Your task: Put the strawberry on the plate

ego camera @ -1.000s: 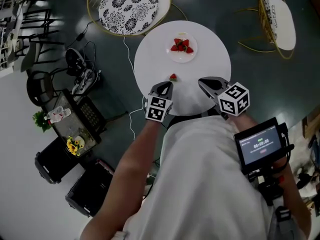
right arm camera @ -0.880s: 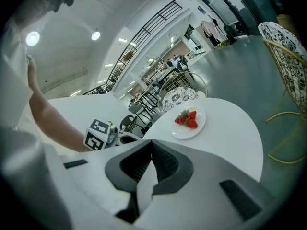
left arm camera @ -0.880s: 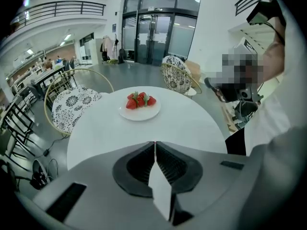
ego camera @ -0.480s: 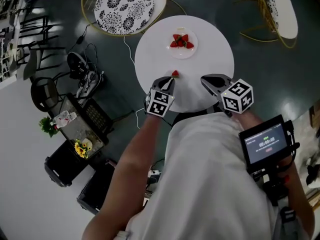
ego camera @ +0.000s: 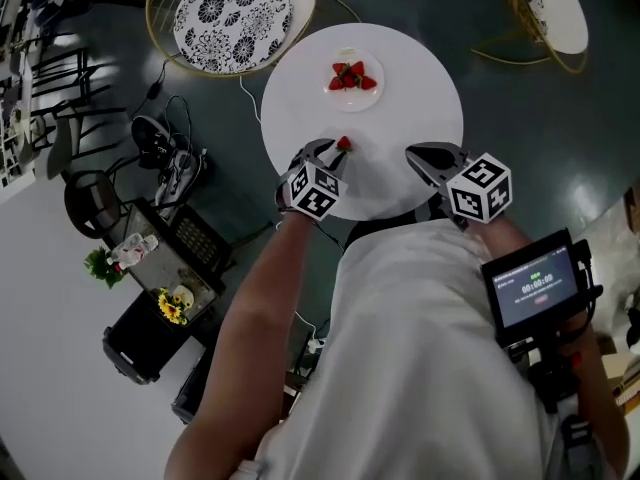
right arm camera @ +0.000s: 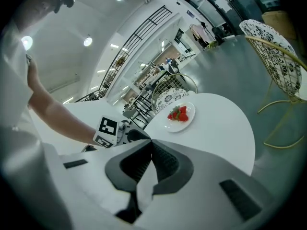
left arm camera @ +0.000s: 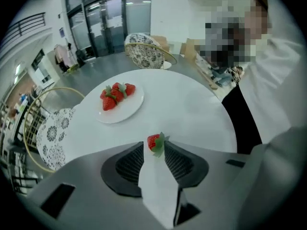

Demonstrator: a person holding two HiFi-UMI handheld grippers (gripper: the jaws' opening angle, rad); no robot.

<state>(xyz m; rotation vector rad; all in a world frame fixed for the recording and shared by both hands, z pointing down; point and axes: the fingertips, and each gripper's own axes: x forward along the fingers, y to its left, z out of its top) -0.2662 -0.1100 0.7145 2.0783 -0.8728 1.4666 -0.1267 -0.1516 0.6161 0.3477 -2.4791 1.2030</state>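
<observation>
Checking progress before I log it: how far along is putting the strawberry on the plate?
Done: several strawberries already lie on the plate. In hand: the fingers of the left gripper have just been opening around the loose strawberry on the table. Left: grip it and carry it over.

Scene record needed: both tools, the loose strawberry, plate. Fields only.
left tool: open; jaws have just been opening, tips either side of the loose strawberry
loose strawberry: on the table, between the left tool's tips, apart from the plate
plate: on the table, already holds several strawberries
right tool: shut, nothing between the jaws
task state: loose strawberry not yet on the plate
</observation>
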